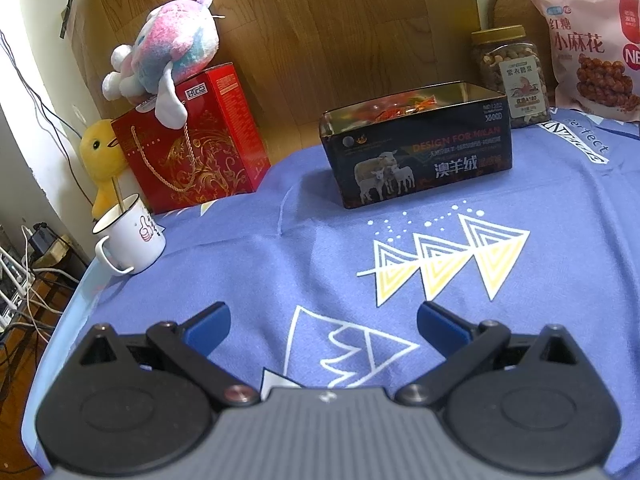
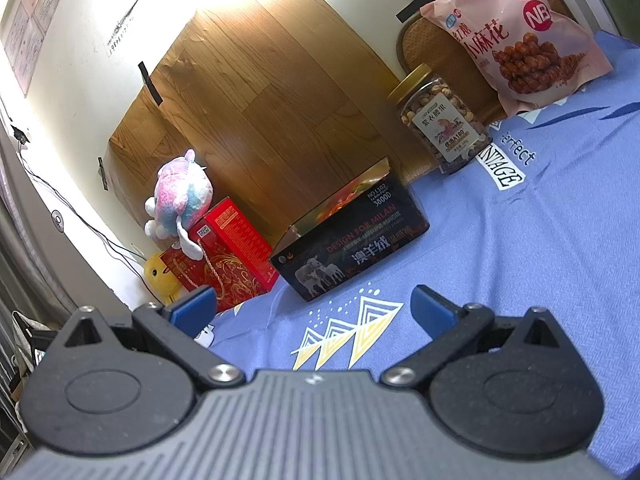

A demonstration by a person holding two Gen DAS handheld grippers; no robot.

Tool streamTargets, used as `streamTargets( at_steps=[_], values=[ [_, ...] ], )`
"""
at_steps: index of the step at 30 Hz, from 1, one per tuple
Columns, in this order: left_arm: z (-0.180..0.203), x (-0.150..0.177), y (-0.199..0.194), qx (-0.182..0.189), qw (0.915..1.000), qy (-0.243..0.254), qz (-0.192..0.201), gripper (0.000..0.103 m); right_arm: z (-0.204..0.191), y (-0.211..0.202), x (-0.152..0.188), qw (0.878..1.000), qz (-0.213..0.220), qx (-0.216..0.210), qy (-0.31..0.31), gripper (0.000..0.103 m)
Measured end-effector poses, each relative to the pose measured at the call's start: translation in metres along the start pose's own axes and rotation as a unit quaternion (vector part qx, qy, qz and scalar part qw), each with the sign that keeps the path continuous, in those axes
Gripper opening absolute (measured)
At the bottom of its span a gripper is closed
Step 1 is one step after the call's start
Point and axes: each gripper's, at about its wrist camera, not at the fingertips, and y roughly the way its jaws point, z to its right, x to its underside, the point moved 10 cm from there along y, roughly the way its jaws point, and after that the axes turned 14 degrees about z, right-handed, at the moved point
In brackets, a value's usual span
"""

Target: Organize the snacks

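Note:
A black open tin box (image 1: 420, 160) with sheep printed on its side stands on the blue cloth and holds orange-red wrapped snacks (image 1: 404, 107). Behind it to the right stand a jar of nuts (image 1: 508, 76) with a gold lid and a pink snack bag (image 1: 592, 48). The right wrist view shows the same box (image 2: 352, 240), jar (image 2: 440, 120) and bag (image 2: 516, 32). My left gripper (image 1: 323, 322) is open above the cloth, well short of the box, with nothing between its fingers. Tilted and also empty, my right gripper (image 2: 314, 308) is open.
A red gift box (image 1: 192, 148) with a plush toy (image 1: 168, 52) on top stands at the left, beside a yellow duck toy (image 1: 102, 160) and a white mug (image 1: 128, 236). The table edge (image 1: 60, 320) drops off at the left, with cables below. A wooden panel (image 1: 320, 20) backs the table.

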Motion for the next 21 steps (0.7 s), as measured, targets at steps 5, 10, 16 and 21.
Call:
streamTargets(
  at_steps=[5,10,16,21],
  values=[
    [-0.0023,-0.0007,0.0011,-0.004,1.0000,-0.001,0.000,0.103,0.0002,0.0000,0.0003,1.000,0.000,0.000,0.000,0.103],
    [-0.0045,-0.0022,0.0003,-0.009,1.0000,-0.002,0.003,0.103,0.0001,0.0004,-0.0001,1.000,0.000,0.000,0.000,0.103],
    [-0.0059,-0.0026,0.0001,-0.010,0.9999,-0.003,0.003,0.103,0.0000,0.0000,0.0001,1.000,0.000,0.000,0.000,0.103],
    [-0.0077,-0.0033,0.0005,-0.013,0.9999,-0.002,0.003,0.103,0.0003,0.0001,0.0002,1.000,0.000,0.000,0.000,0.103]
  ],
)
